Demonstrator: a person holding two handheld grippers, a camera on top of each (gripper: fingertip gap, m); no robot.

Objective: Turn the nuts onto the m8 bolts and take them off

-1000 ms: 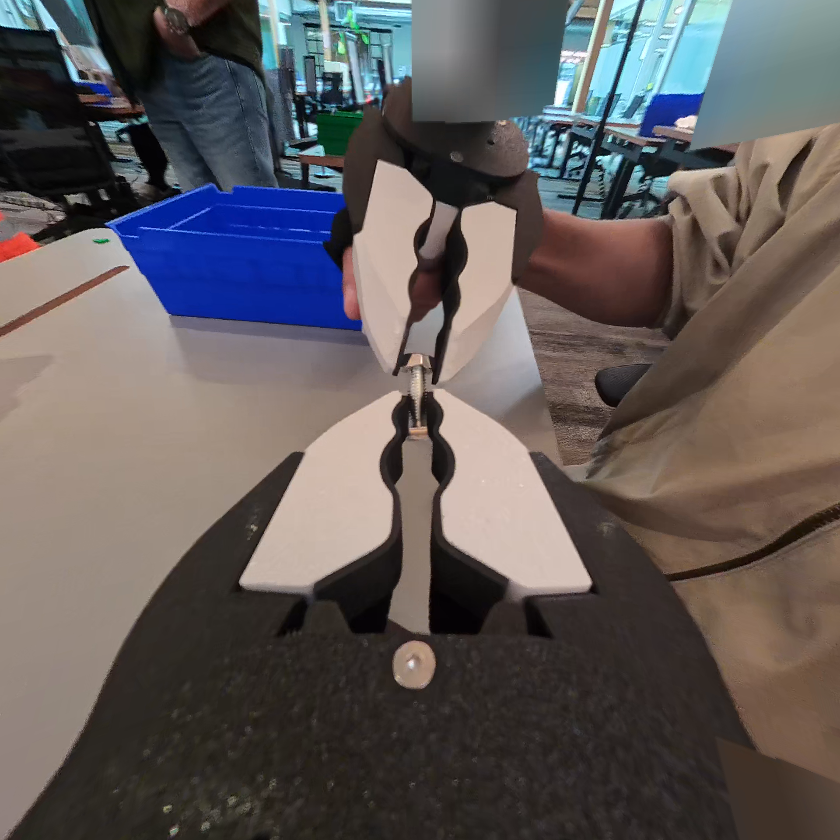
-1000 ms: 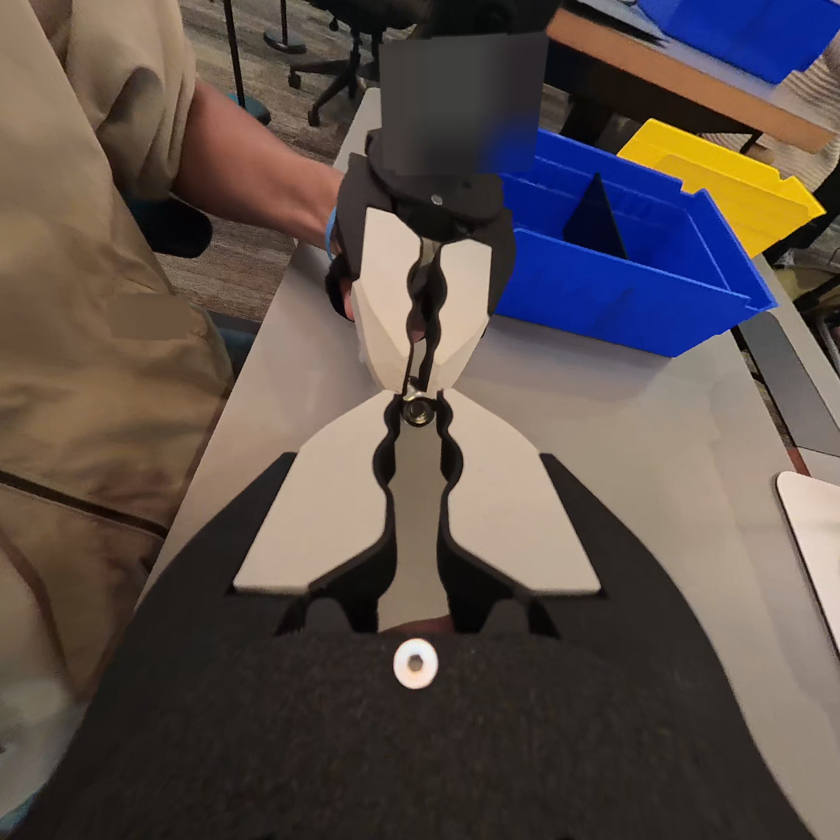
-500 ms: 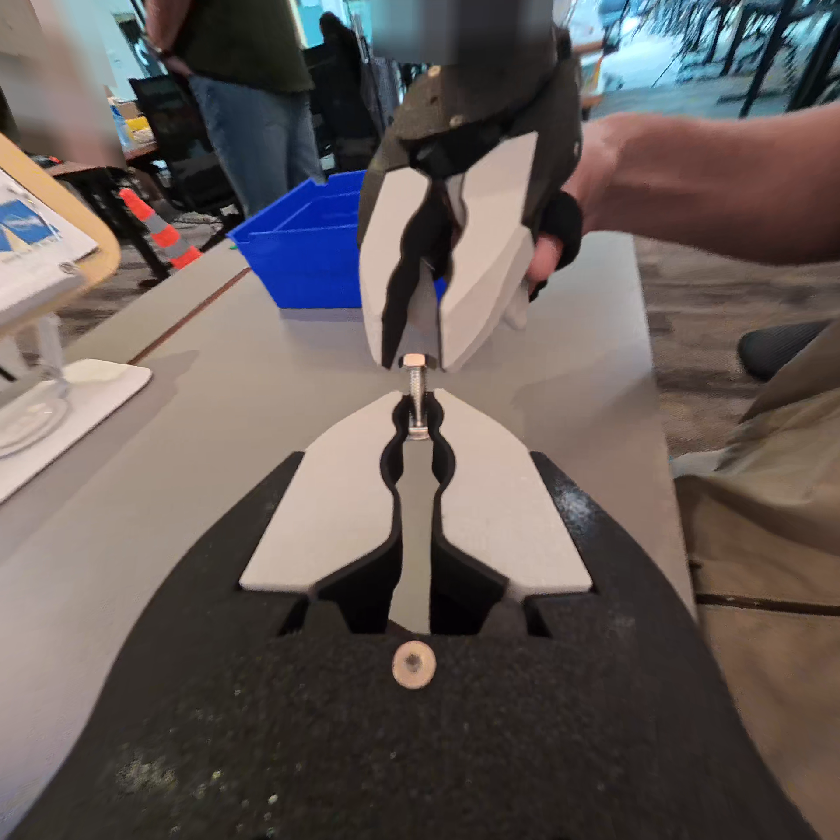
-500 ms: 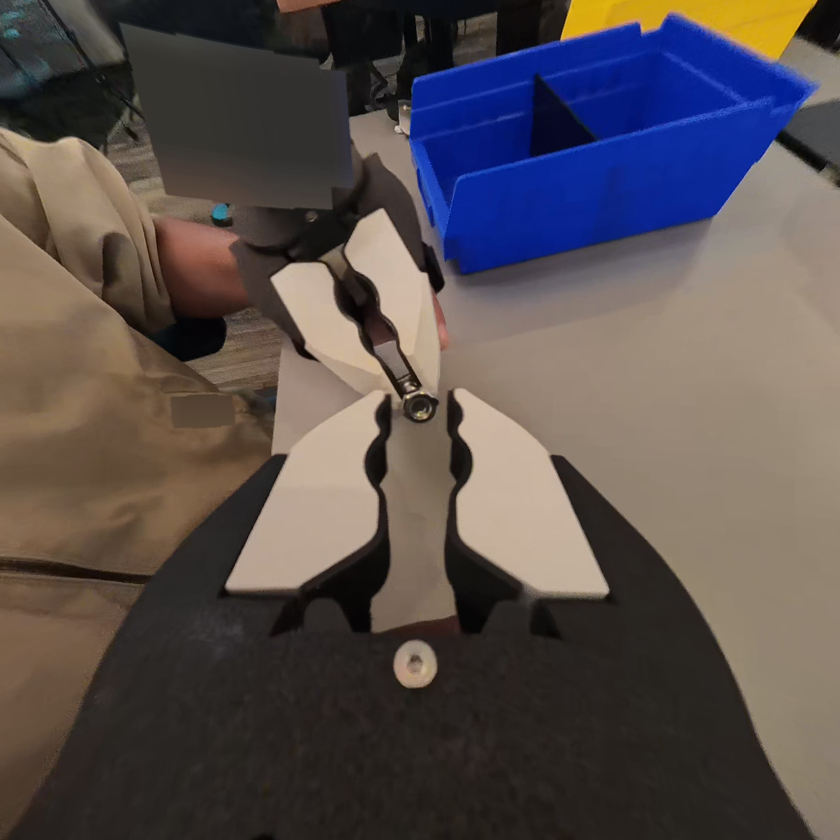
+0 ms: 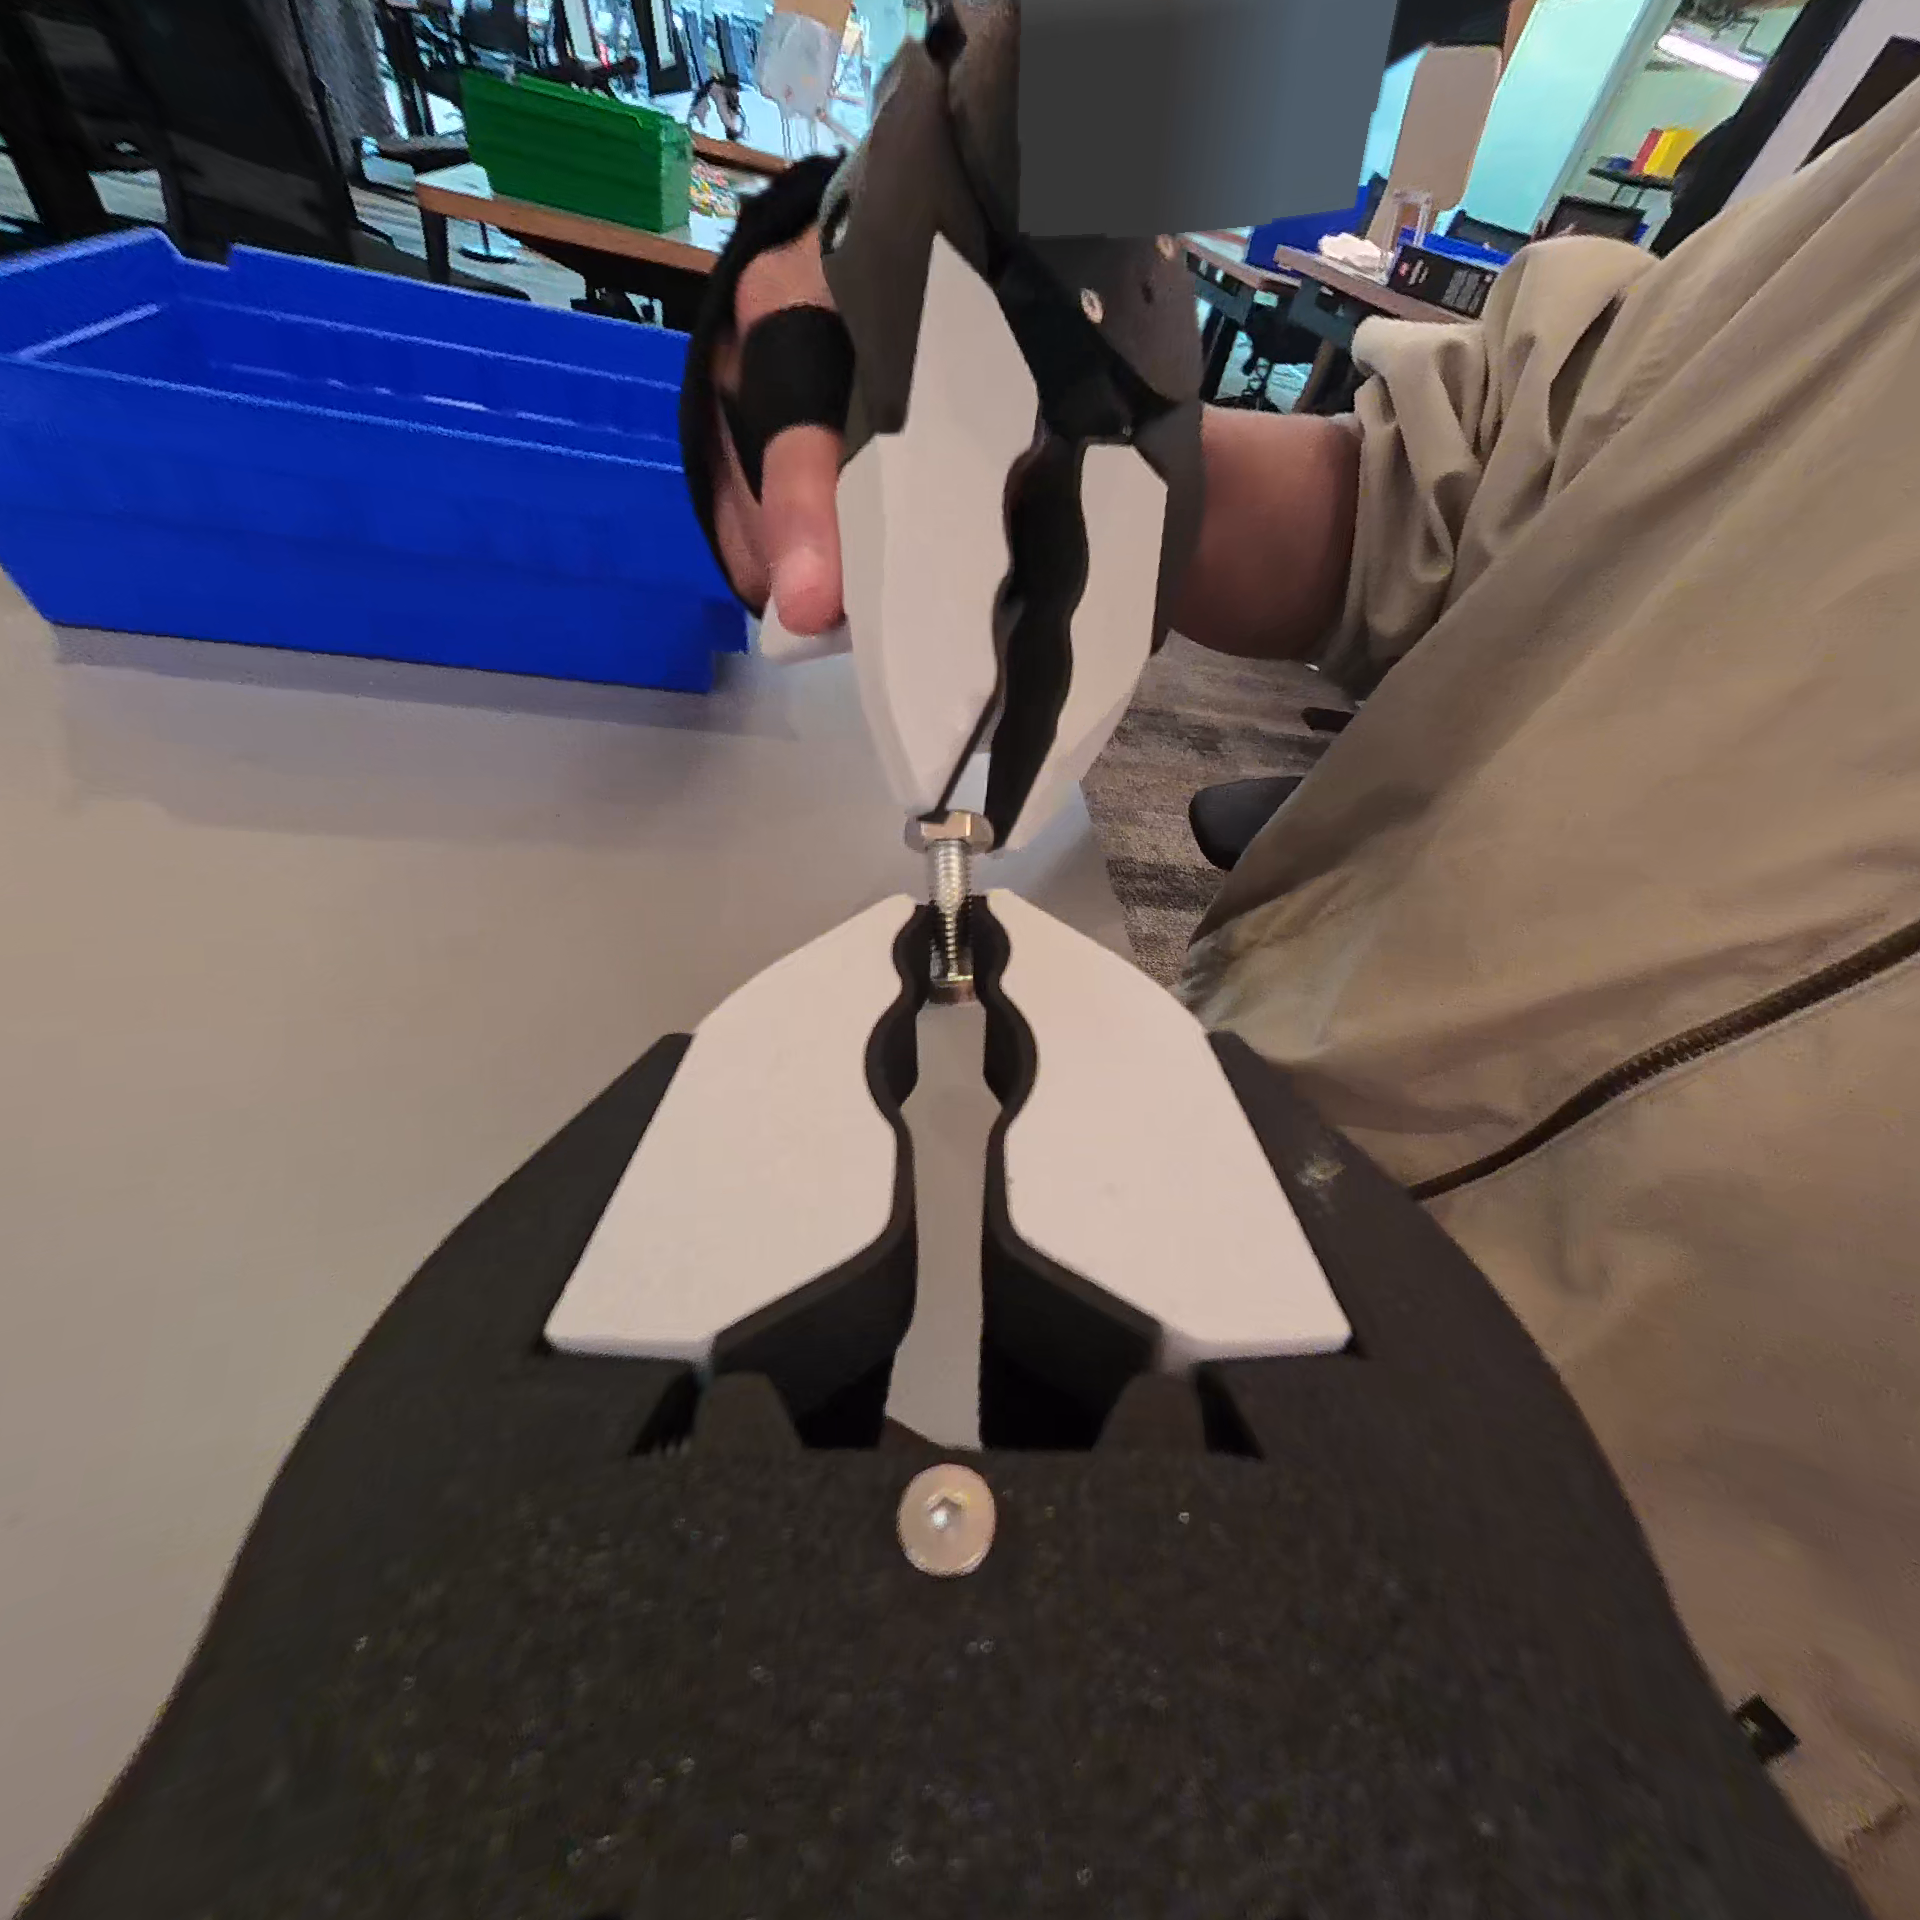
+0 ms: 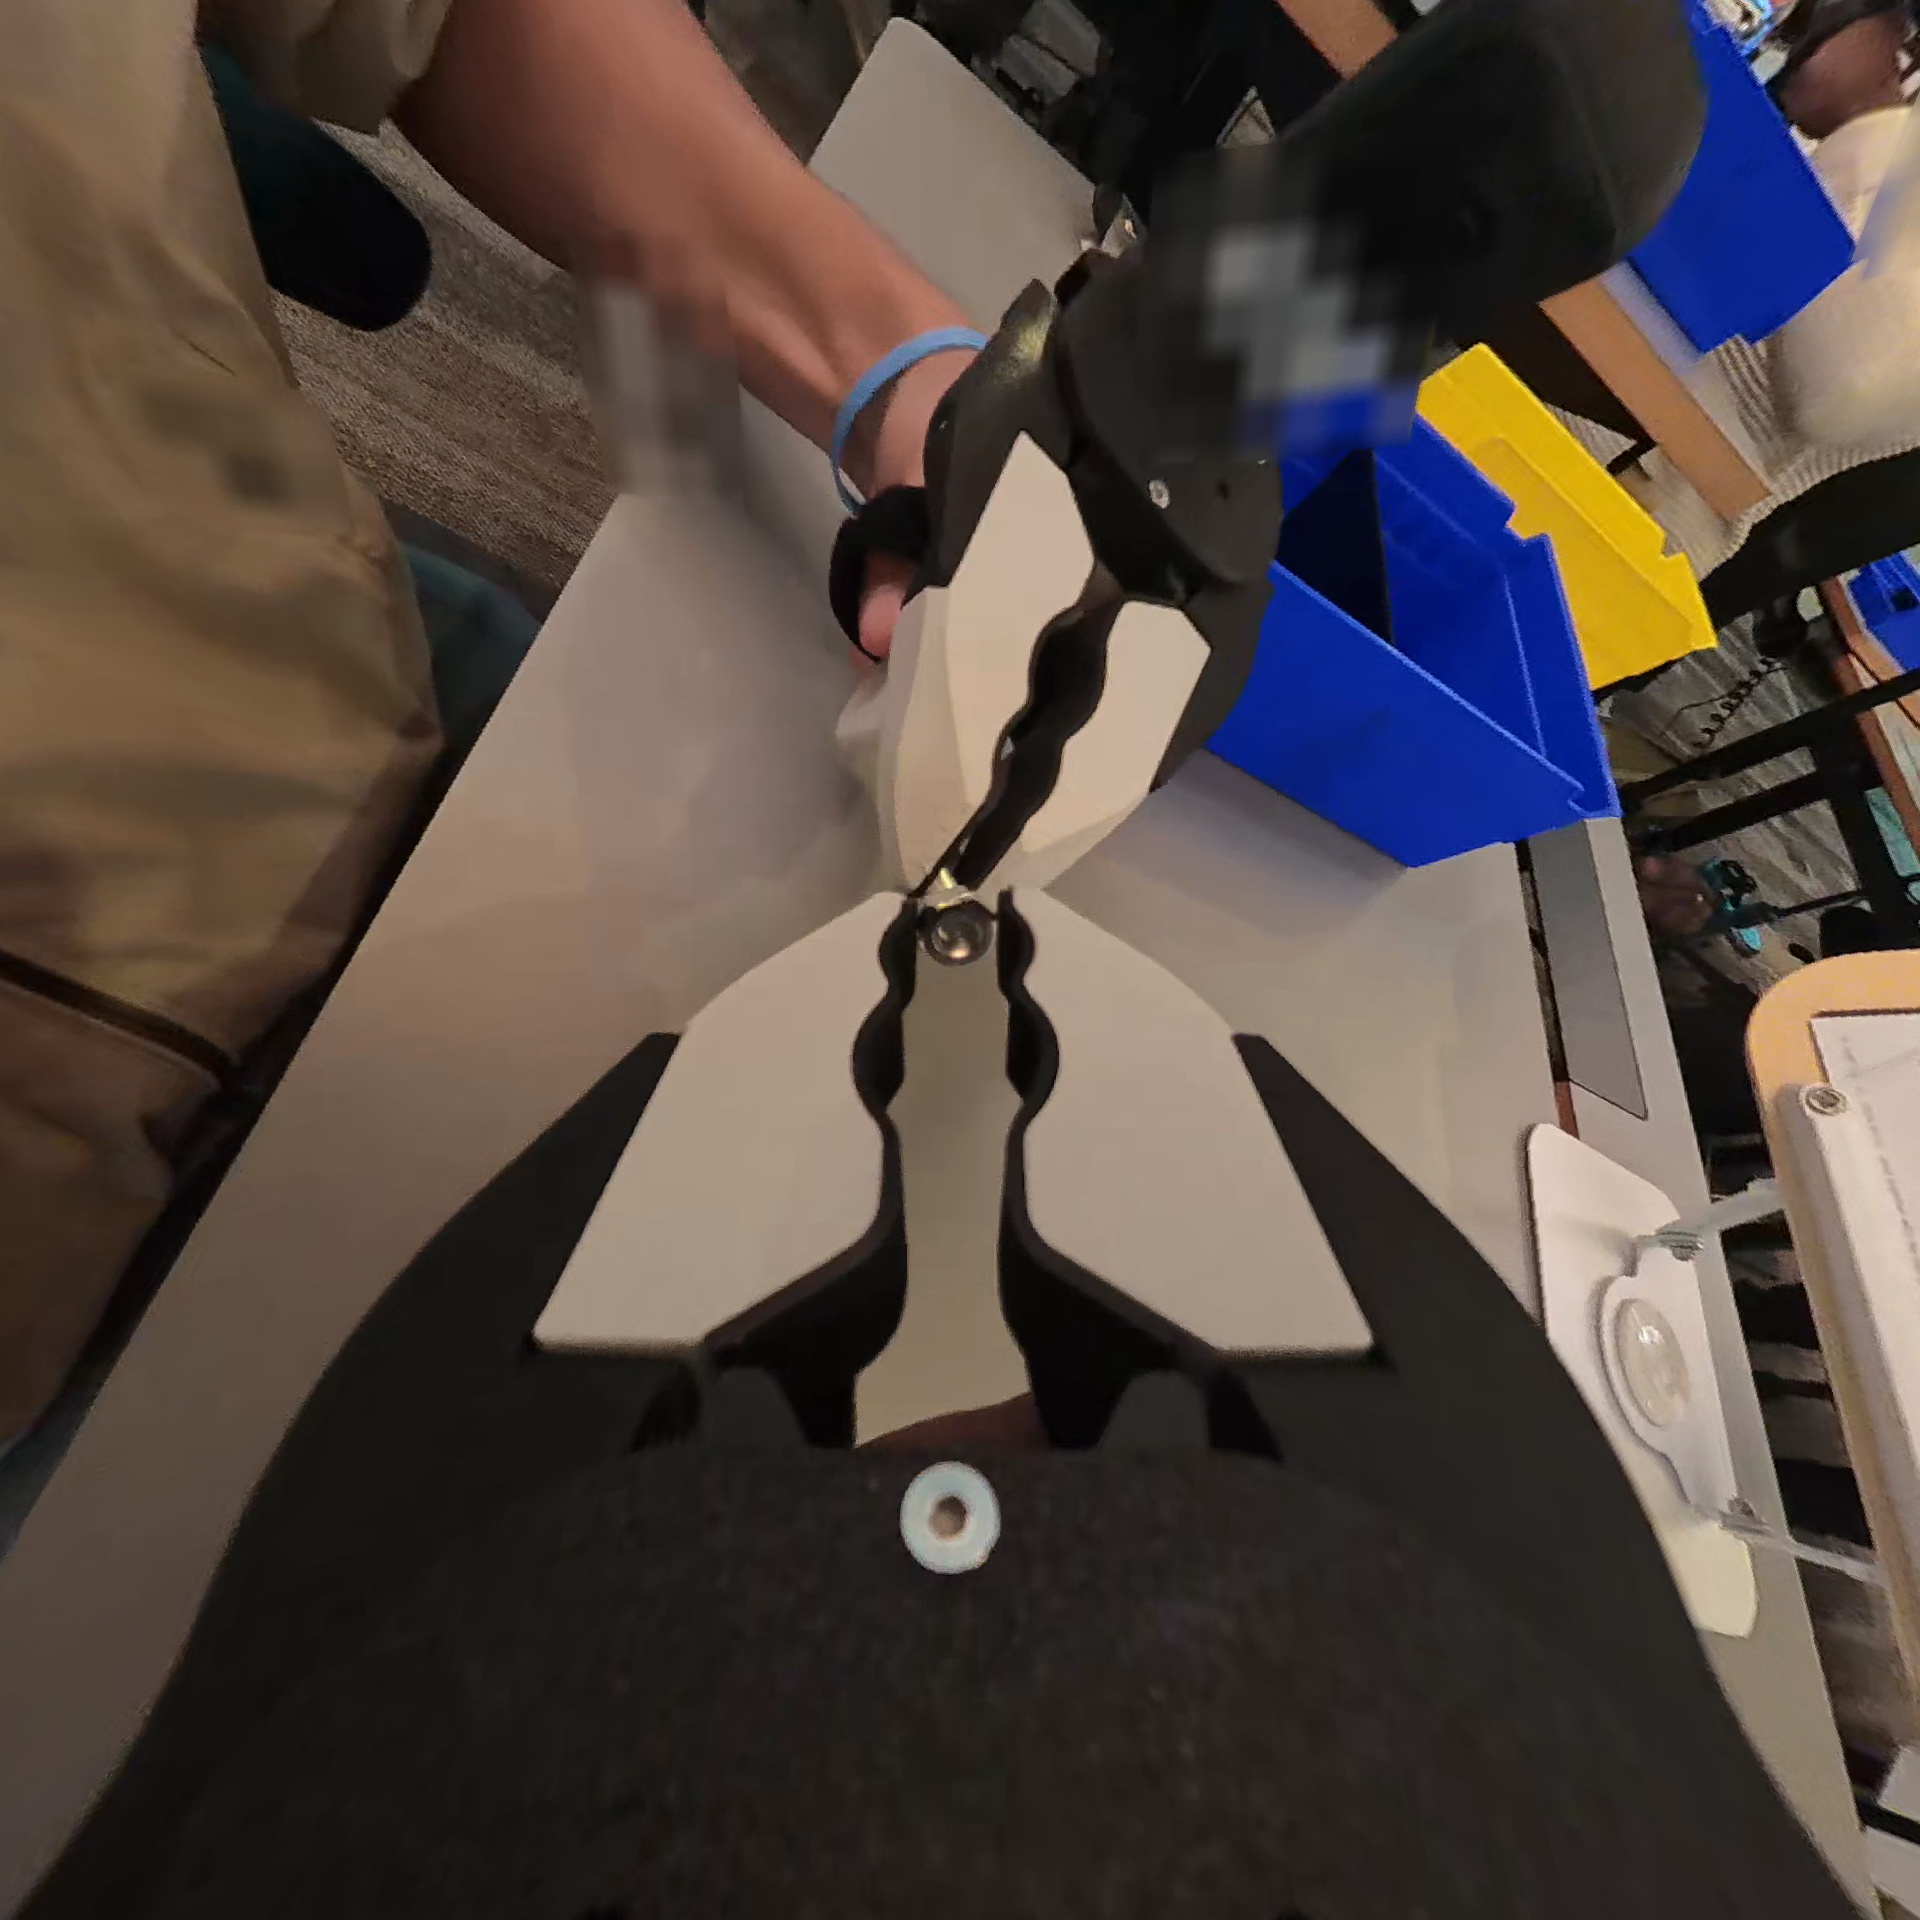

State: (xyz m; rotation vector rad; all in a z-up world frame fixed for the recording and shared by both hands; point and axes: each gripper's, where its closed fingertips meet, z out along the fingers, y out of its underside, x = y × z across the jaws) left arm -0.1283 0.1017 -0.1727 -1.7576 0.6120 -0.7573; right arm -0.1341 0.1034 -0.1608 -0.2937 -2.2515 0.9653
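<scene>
Bin (image 5: 343, 457): blue plastic, upper left of left wrist view.
L gripper (image 5: 948, 914): clenched on bolt (image 5: 948, 894) by its head end, centre frame — prob. to stop it spinning.
Nut (image 5: 945, 831): steel hex, on bolt's far tip.
R gripper (image 5: 961, 821): pinching nut, top centre — likely mid-turn.

Bin (image 5: 343, 499) on table (image 5: 312, 987), behind tools.
</scene>
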